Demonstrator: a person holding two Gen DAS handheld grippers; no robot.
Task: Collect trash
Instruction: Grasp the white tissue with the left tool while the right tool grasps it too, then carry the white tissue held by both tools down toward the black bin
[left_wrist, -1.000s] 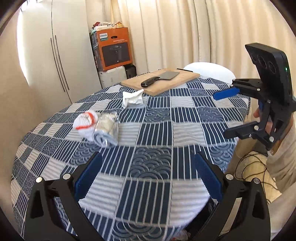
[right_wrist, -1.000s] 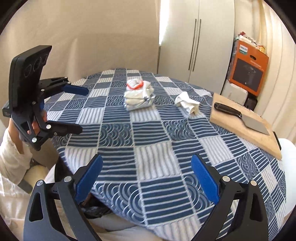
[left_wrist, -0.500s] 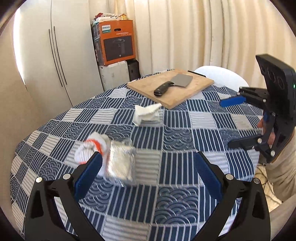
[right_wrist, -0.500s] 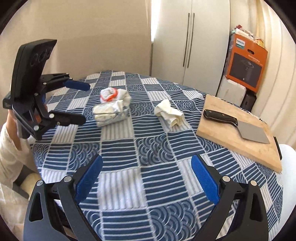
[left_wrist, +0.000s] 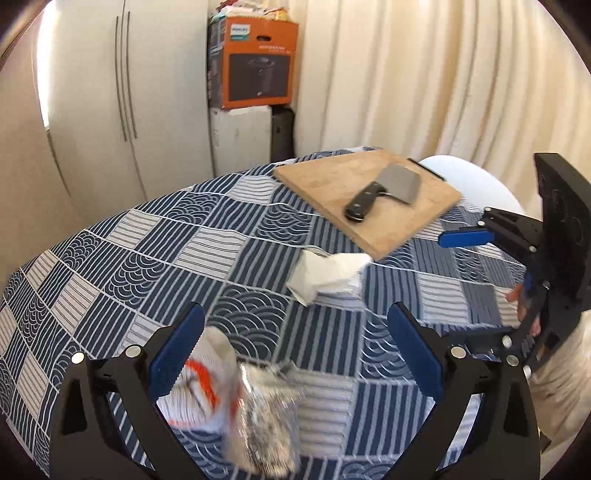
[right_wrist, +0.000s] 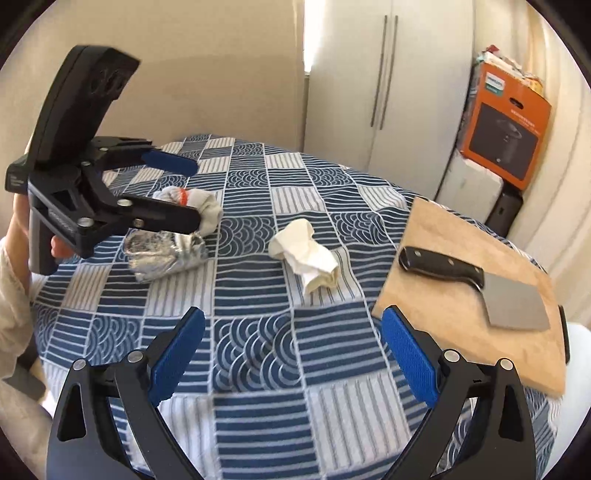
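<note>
While the left gripper (left_wrist: 295, 350) hangs released over the foil wad (left_wrist: 264, 417) and white wrapper (left_wrist: 201, 391) on the tabletop (right_wrist: 258, 369), its fingers should straddle both squarely before clenching; the right gripper (right_wrist: 293, 358), also released, faces the crumpled tissue (right_wrist: 306, 254).

Daylight was bright and soft; fisheye edges curved and darkened; the foil wad (left_wrist: 264, 421) was motion-blurred.
</note>
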